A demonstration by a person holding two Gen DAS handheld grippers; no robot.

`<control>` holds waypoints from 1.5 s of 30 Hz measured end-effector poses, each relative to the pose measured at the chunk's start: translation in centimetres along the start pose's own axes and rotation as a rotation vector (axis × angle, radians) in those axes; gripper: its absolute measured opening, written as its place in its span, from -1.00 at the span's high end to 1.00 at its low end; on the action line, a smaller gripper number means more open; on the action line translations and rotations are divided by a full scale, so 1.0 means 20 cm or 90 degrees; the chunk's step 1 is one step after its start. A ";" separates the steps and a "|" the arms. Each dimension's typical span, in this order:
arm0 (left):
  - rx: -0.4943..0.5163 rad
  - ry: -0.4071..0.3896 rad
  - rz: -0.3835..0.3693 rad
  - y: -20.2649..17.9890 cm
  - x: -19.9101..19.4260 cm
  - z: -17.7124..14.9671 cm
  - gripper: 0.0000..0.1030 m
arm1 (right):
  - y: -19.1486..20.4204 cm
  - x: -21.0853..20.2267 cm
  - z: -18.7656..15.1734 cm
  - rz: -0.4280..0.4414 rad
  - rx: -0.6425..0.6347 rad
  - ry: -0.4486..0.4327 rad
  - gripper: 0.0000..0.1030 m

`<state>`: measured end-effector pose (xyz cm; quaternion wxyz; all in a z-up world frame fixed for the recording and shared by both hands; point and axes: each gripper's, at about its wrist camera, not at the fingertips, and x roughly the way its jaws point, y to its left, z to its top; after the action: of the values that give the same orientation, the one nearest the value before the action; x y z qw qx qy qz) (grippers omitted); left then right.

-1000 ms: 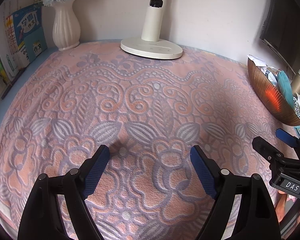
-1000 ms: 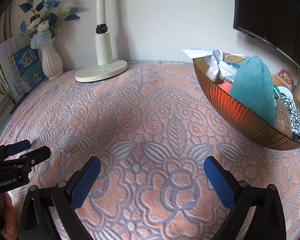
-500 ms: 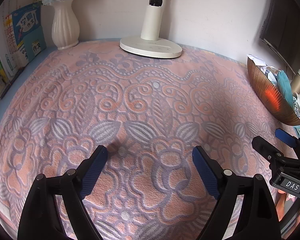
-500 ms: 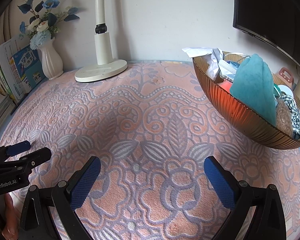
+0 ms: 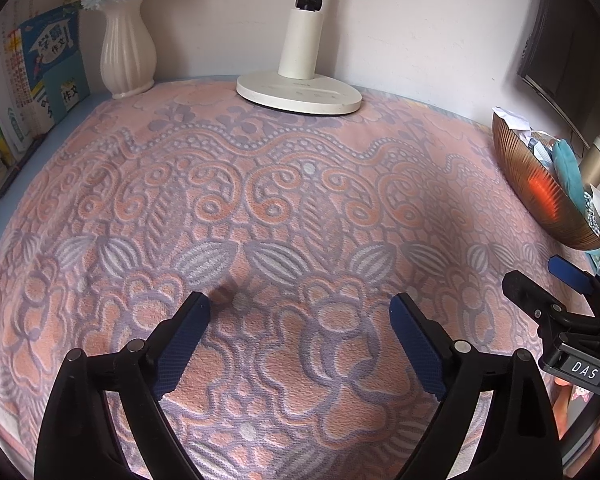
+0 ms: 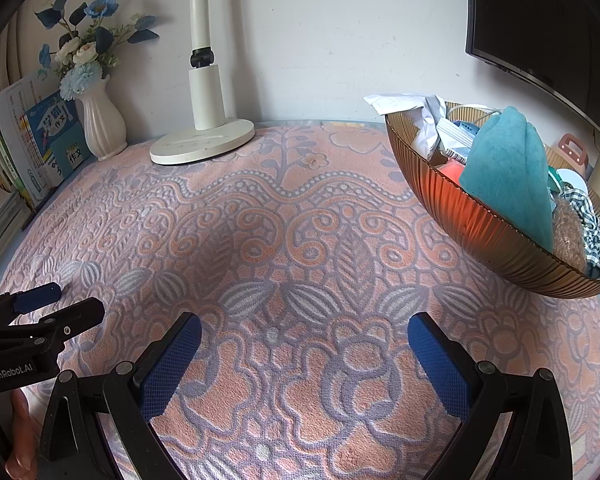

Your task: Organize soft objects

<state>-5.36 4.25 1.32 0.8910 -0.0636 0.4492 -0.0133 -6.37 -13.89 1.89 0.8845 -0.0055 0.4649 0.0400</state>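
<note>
Item 1: my left tool is hovering over the patterned towel that is covering the table; its jaws are opening, already wide apart, with only bare cloth showing between the blue pads

Item 2: my right tool is hanging over the same towel nearer the bowl, its jaws standing wide and gripping nothing. Each tool is showing at the edge of the other's view, so they are sitting side by side, apart

Item 3: an amber ribbed bowl is resting at the right side of the table, just ahead and right of my right tool. It is holding the soft things: a teal folded cloth standing up in the middle, a checked cloth and a brown fuzzy piece at its near-right rim, crumpled white paper spilling over the far rim, and something orange low inside that I am unable to make out

Item 4: a white lamp base is sitting at the back of the table against the wall

Item 5: a white ribbed vase of blue and white flowers is standing at the back left corner, just beside a row of books

Item 6: a dark monitor is hanging at upper right, above the bowl
</note>
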 end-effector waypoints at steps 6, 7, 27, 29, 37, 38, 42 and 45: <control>0.001 0.000 0.000 0.00 0.00 0.00 -0.77 | 0.00 0.00 0.00 0.000 0.000 0.000 -1.00; 0.001 0.000 0.000 0.00 0.00 0.00 -0.77 | 0.00 0.00 0.00 0.000 0.000 0.000 -1.00; 0.045 0.033 0.076 -0.06 0.06 -0.02 -1.00 | 0.04 0.12 -0.01 -0.027 -0.002 0.095 -1.00; 0.045 0.033 0.074 -0.06 0.06 -0.02 -1.00 | 0.03 0.12 -0.01 -0.025 -0.002 0.096 -1.00; 0.047 0.034 0.070 -0.06 0.08 0.00 -1.00 | 0.03 0.13 0.00 -0.024 -0.002 0.097 -1.00; 0.048 0.034 0.071 -0.06 0.08 0.00 -1.00 | 0.03 0.13 0.00 -0.023 -0.002 0.097 -1.00; 0.048 0.034 0.070 -0.06 0.08 0.00 -1.00 | 0.02 0.13 0.00 -0.023 -0.002 0.097 -1.00; 0.048 0.034 0.071 -0.06 0.08 0.00 -1.00 | 0.03 0.12 -0.01 -0.024 -0.003 0.098 -1.00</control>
<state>-4.51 2.96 0.21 0.8799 -0.0044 0.4748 0.0173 -5.09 -13.17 -0.21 0.8465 -0.0192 0.5315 0.0239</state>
